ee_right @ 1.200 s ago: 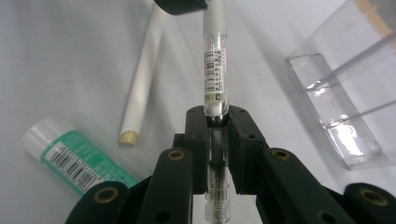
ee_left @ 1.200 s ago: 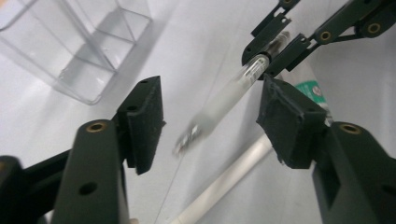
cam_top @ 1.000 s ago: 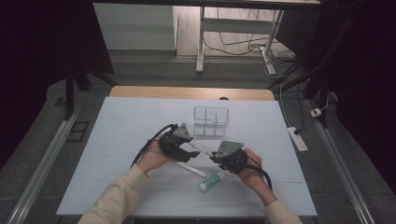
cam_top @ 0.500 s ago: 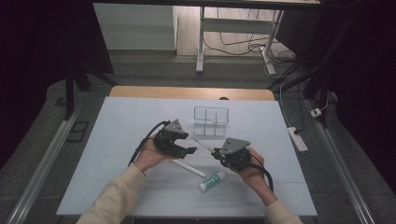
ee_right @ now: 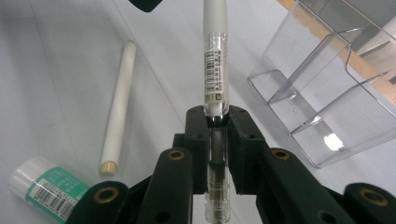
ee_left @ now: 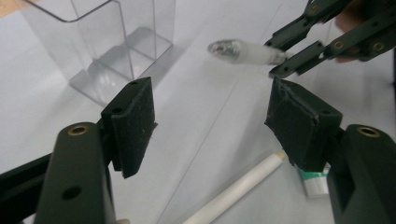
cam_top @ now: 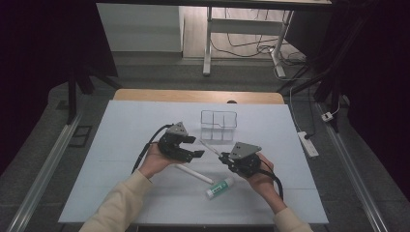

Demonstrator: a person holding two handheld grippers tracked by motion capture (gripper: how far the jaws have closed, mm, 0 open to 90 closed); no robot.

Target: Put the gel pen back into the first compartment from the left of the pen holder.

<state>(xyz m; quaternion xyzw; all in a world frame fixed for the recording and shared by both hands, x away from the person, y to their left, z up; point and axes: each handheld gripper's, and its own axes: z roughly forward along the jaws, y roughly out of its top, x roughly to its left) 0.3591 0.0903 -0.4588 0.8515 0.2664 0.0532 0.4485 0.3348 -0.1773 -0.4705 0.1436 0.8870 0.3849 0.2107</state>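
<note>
White table (cam_top: pixel 125 145) filled the middle of the high view, matte and smooth. Clear plastic organizer (cam_top: pixel 218 125) stood at centre, upper part of the table, hard-walled, boxy, split into compartments, apparently empty. Left gripper (cam_top: pixel 197 148) sat left of centre, jaws apart with nothing between the felt-like black pads (ee_left: pixel 135 123). Right gripper (cam_top: pixel 223 158) sat right of centre, clamped on a pen (ee_right: pixel 215 70) (white barrel, clear end, barcode label). The pen's long axis ran up-left from the right gripper's jaws toward the gap between the left gripper and the organizer; its free tip (ee_left: pixel 224 48) showed in the upper middle of the left gripper view, just beyond the open pads. Left hand looked nearer that free tip, so a handover or a cap pull seemed likely. White stick (cam_top: pixel 193 173) lay flat on the table below the grippers, slim, cylindrical. Glue-stick-like tube (cam_top: pixel 220 187), white with green label, lay lower centre, apart from both grippers.
</note>
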